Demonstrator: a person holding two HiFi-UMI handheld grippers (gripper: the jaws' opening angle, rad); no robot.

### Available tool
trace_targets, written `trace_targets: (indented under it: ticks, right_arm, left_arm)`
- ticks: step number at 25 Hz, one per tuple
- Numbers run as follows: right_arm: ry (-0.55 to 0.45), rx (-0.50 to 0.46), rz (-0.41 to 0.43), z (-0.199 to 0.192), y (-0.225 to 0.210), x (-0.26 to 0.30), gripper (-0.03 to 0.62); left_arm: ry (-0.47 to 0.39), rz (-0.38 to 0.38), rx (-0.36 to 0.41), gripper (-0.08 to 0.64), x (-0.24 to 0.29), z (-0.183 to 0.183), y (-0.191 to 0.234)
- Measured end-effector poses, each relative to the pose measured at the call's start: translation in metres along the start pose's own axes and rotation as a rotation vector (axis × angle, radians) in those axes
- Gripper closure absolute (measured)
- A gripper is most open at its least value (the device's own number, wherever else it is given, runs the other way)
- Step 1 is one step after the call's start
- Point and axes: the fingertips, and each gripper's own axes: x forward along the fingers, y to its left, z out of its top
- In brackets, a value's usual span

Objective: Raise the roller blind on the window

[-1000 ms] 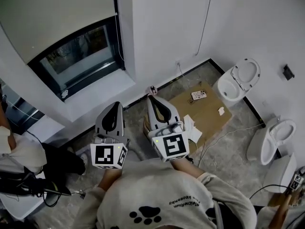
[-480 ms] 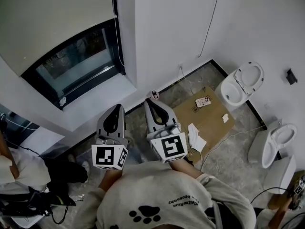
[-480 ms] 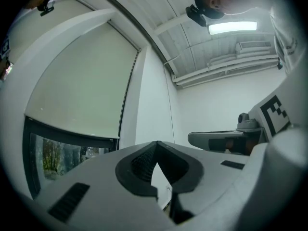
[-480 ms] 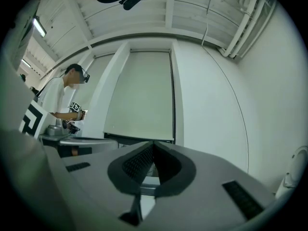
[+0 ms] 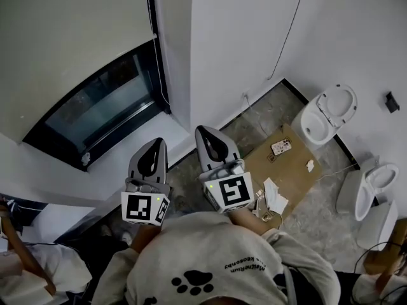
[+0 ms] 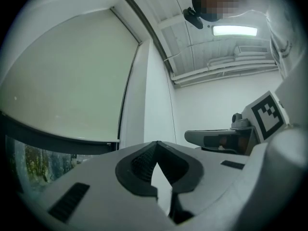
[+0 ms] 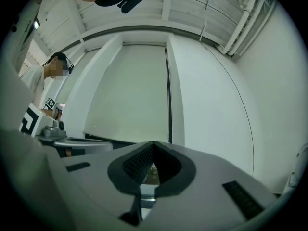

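The roller blind (image 5: 63, 49) covers most of the window (image 5: 105, 110) and leaves only a band of glass bare along the window's bottom, so by my reckoning the raising has not begun. The step in hand looks like reaching the pull cord (image 5: 159, 62) that runs down the window's right edge. The left gripper (image 5: 155, 141) and the right gripper (image 5: 201, 130) each have their jaws pressed together tip to tip with nothing between them. Both point toward the window and stand short of it, the right one nearer the cord. To do it well, I'd spread the right gripper's jaws before reaching the cord and come at it square, so the thin line sits deep between the pads. Then pull straight down along the window frame in steady strokes, with the left ready to take over. Only the head view shows the sill (image 5: 127, 152) under the window and, off to the window's right, cardboard (image 5: 280, 164) and toilets (image 5: 327, 110) on the floor. Only the right gripper view shows the cord's run up to the window's top, and a second person (image 7: 38, 78) far to the window's left. The left gripper view shows the blind's dark bottom bar (image 6: 57, 139) across the glass, and a ceiling lamp (image 6: 235, 31).
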Motion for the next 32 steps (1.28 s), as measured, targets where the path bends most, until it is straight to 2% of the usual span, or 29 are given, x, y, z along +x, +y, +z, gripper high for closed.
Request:
trace_targets:
  ticks: [8,15,24,32]
  right_arm:
    - [0.035,-0.002,-0.033,-0.026,0.004,0.061,0.584]
    - [0.077,-0.018,-0.050,-0.032,0.000,0.091,0.584]
    - [0.080,-0.017,-0.026,-0.046,-0.003,0.127,0.584]
    - [0.069,-0.036,-0.026,-0.047,-0.029,0.188,0.584]
  left_arm:
    - [-0.001,-0.058,-0.022,0.554,0.035,-0.018,0.056]
    - [0.009,-0.103,-0.046,0.554,0.058,-0.025,0.073]
    - [0.016,-0.105,-0.063,0.554,0.083,-0.038,0.095]
    - [0.010,-0.116,-0.069,0.554,0.141,-0.038,0.130]
